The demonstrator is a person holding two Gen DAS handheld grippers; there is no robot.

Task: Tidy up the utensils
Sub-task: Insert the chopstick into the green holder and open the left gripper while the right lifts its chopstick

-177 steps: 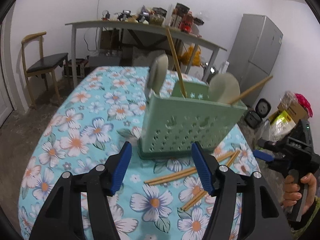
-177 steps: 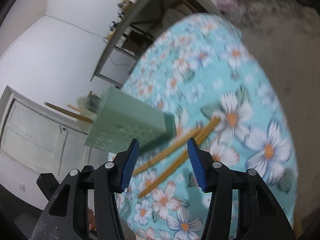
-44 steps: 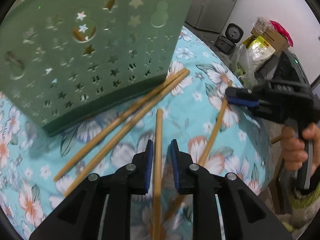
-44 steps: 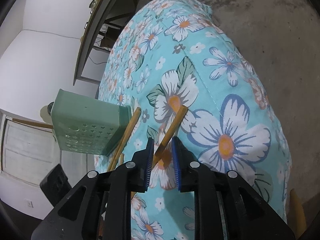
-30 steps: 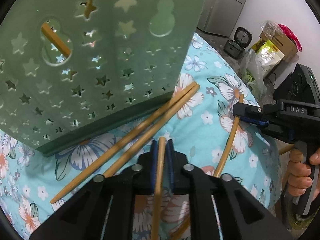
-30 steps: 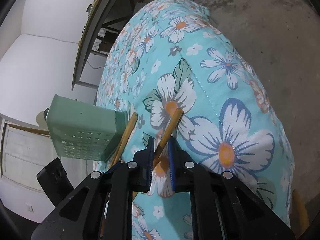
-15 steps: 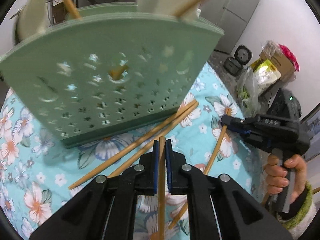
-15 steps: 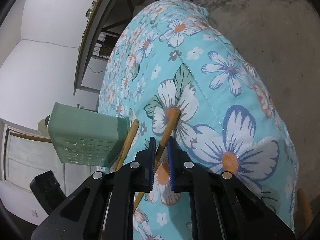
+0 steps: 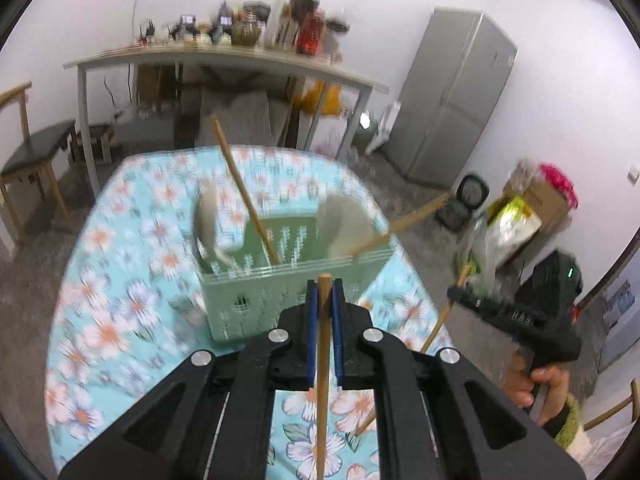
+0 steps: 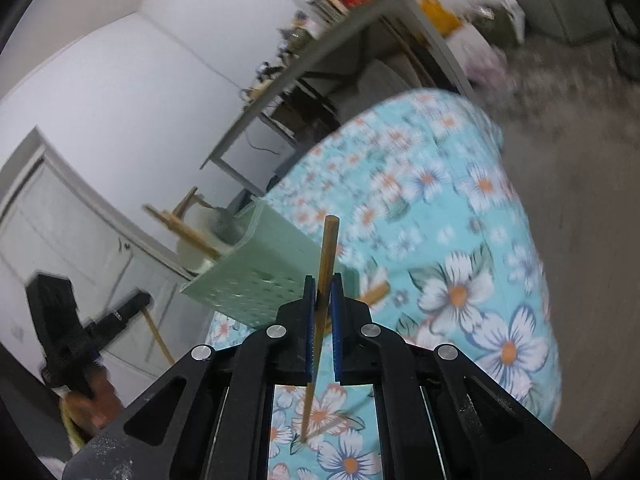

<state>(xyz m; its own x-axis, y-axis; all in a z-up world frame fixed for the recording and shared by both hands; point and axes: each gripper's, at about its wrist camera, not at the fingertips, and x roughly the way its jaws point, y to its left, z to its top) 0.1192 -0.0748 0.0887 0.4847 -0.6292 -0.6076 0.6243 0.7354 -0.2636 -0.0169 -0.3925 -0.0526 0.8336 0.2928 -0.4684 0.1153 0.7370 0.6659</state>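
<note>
Two hand-held grippers, left and right, each clamped on one chopstick; lower ends hidden.

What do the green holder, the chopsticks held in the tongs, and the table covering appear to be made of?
Green holder: likely moulded plastic, matte pale green, with punched holes.
Chopstick in the left tongs and chopstick in the right tongs: apparently wood or bamboo, plain tan, unpainted.
Table covering: seemingly printed fabric, turquoise floral, draping over the edge.

one marking is readable: pale embossed letters, apparently "das" seen reversed, on the black body of the right gripper at lower right of the left wrist view.
</note>
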